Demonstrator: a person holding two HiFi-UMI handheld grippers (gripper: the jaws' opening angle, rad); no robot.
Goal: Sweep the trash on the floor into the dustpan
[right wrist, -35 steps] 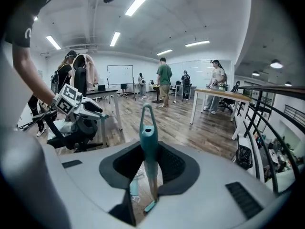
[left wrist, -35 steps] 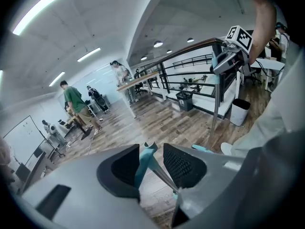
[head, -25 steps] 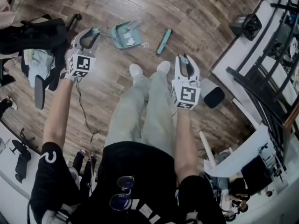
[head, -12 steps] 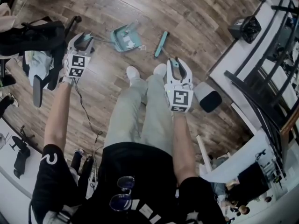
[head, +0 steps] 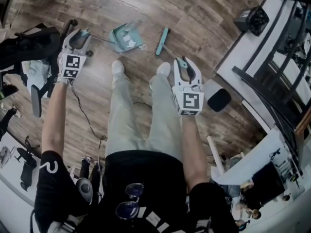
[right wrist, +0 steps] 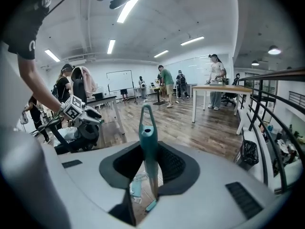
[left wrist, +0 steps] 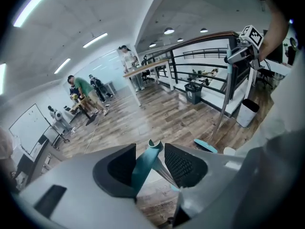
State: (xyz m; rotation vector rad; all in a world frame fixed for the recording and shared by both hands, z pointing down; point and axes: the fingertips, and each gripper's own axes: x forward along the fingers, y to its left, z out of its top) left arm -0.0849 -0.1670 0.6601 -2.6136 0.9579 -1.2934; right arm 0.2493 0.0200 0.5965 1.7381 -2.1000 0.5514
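Clamped narrow between the pads of the right gripper (right wrist: 149,162): a teal broom handle (right wrist: 147,137), upright, with its hanging loop poking up above the fingertips and both pads close against its sides. From there a thin shaft running down and forward past the jaws to the teal broom head (head: 162,41), lying on the wooden floor (head: 204,13) out ahead of the fingertips. In the left gripper (left wrist: 150,165), jaws wide and just been opening, with the teal dustpan handle (left wrist: 144,168) standing between them. Leaning against the pad at the view's left, with a strip of floor showing between it and the other pad, so not squeezed. At the far end of that handle's thin rod, ahead of the left jaws and off toward the right gripper's side: the teal dustpan (head: 124,37), resting on the floor, with pale scraps of trash (head: 130,41) inside it and one more at its rim. Broom head just beside the pan, apart from it. Back from both pairs of jaws, between them: the person's white shoes (head: 117,67). On the outer side of the left jaws, near them: a black office chair (head: 34,42).
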